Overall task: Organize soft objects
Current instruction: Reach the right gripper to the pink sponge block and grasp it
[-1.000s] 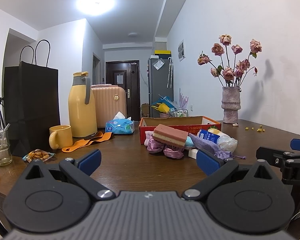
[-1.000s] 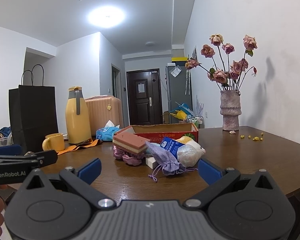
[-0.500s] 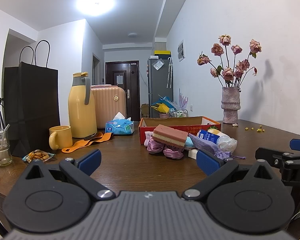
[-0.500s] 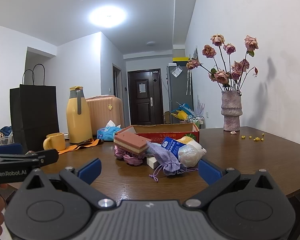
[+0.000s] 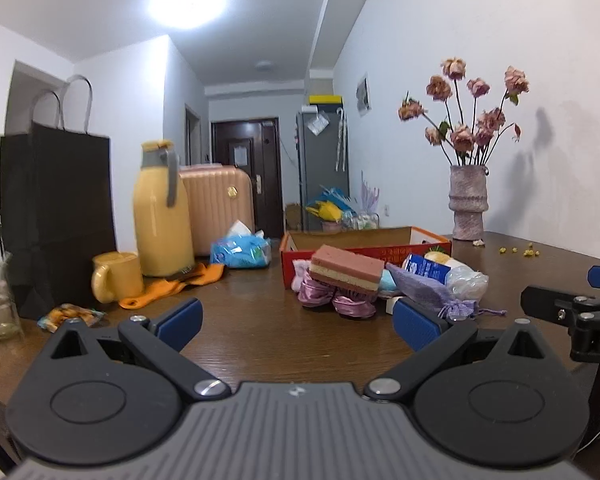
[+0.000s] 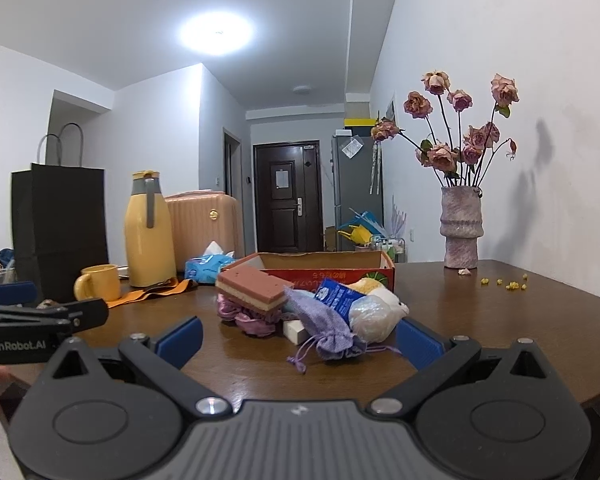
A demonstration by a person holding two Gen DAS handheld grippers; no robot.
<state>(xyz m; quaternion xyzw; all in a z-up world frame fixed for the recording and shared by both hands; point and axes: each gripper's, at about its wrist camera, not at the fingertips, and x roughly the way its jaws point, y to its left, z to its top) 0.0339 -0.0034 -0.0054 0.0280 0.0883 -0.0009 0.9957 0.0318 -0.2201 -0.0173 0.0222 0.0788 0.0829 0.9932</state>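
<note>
Left gripper point(image 5: 296, 320): hovering low over the near edge of the bench point(image 5: 260, 332), jaws wide apart, nothing between the blue pads.
Right gripper point(image 6: 300, 340): level beside the left one, jaws likewise spread, empty; lilac pouch just ahead of its right pad.
Soft pile: heaped mid-bench, just in front of the red cardboard box point(image 6: 324, 270), not inside it.
Sponge point(image 6: 250, 290): pink and cream layers, lying on top of the shiny purple scrunchies point(image 6: 252, 318).
Lilac drawstring pouch point(image 6: 324, 326): at the front of the pile, cords trailing onto the wood.
Blue packet point(image 6: 334, 294): propped against the pouch, beside a clear bag of white stuffing point(image 6: 370, 316); yellow and white plush behind, mostly hidden.
White block point(image 6: 294, 330): small, tucked under the pouch's left side.
Box contents: cannot tell from this low angle.
Left of the pile: yellow flask point(image 5: 162, 216), yellow mug point(image 5: 116, 276), orange cloth point(image 5: 172, 286), blue tissue pack point(image 5: 240, 250), black paper bag point(image 5: 56, 208).
Far right corner: vase of dried roses point(image 6: 460, 224), with small yellow bits scattered near it.
</note>
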